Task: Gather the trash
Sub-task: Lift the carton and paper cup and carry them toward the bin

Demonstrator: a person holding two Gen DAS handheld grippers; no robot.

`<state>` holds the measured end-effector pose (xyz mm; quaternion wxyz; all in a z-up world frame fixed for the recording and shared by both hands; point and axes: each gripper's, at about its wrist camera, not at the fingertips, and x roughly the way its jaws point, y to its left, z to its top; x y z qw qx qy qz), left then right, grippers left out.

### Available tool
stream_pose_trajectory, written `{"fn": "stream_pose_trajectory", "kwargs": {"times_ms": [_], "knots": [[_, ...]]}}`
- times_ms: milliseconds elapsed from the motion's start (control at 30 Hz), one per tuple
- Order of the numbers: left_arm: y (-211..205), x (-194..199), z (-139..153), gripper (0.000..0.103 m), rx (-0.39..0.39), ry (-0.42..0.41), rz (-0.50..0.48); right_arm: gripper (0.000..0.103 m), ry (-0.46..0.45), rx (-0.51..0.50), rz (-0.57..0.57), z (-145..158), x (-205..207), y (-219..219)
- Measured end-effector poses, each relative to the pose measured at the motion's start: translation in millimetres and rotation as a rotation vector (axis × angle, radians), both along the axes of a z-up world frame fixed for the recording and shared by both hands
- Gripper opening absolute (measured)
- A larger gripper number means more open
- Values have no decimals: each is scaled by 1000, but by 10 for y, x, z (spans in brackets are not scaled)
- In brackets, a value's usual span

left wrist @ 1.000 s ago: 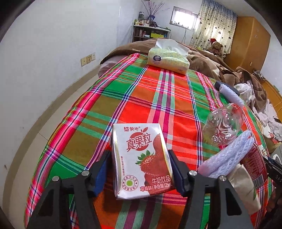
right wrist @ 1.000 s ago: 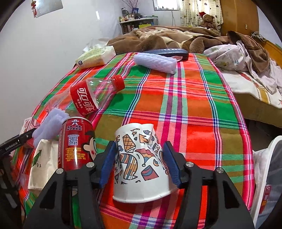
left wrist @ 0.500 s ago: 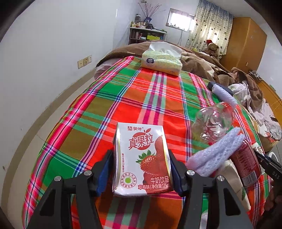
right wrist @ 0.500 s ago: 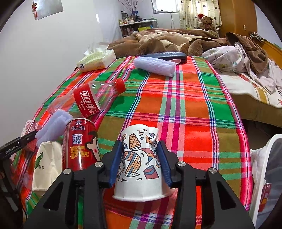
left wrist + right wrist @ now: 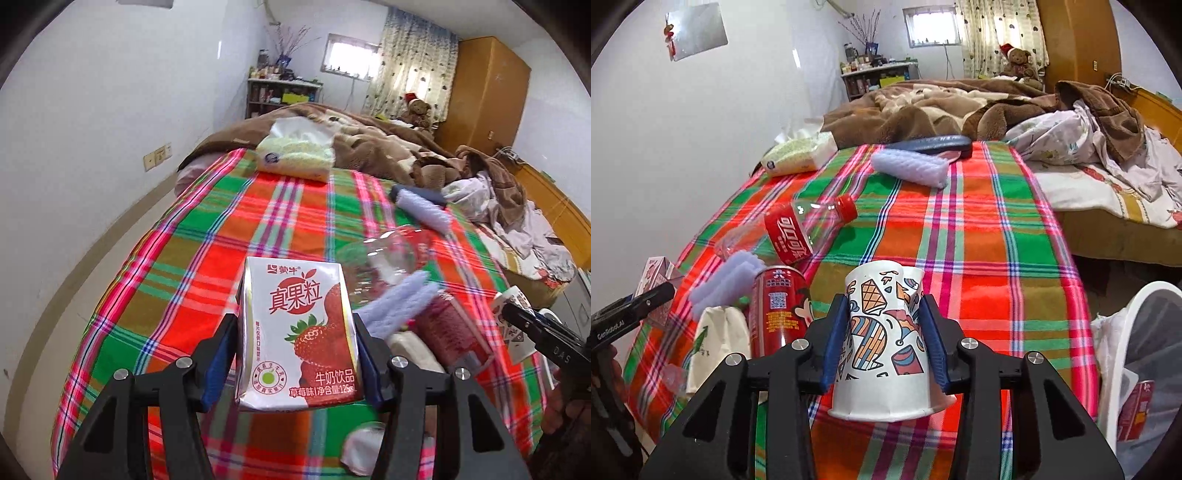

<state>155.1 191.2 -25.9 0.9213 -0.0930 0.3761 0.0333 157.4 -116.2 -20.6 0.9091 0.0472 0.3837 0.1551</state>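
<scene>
A tissue pack (image 5: pixel 799 153) lies on the plaid cloth (image 5: pixel 990 236) near a brown blanket (image 5: pixel 923 110).

Motion-blurred red can (image 5: pixel 452 332) and clear bottle (image 5: pixel 384 258); white bin (image 5: pixel 1137 354) edge-cropped.

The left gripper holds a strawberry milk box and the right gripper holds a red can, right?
Not quite. The right gripper holds a paper cup, as the right wrist view shows; the red can stands beside it. The left gripper does hold the milk box.

Strawberry milk carton (image 5: pixel 299 332) upright, patterned paper cup (image 5: pixel 882 339) inverted and dented, above plaid cloth (image 5: pixel 979 236).
</scene>
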Motion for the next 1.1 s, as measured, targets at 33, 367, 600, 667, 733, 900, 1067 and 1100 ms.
{"fn": "stream_pose_trajectory", "kwargs": {"times_ms": [33,367,600,667,733,900,1067,1100], "knots": [[-42,-14,35,59,-1,-9,-9,41,-6,6,-4,25,-20,-27],[-590,-117,293,59,-8,-64,-130,41,-51,31,-53,188,-232,-343],[-1085,-180,411,59,-13,-91,-232,41,-81,41,-110,283,-385,-670],[-1243,-191,443,59,-14,-98,-260,41,-88,40,-131,299,-422,-769],[-1404,-204,468,59,-14,-105,-288,41,-95,41,-152,307,-447,-862],[-1779,-219,520,59,-14,-116,-357,41,-107,34,-199,319,-535,-1091],[-2151,-233,552,59,-16,-124,-429,41,-115,33,-248,345,-605,-1329],[-2215,-234,559,59,-15,-126,-442,41,-116,34,-255,348,-615,-1372]]}}
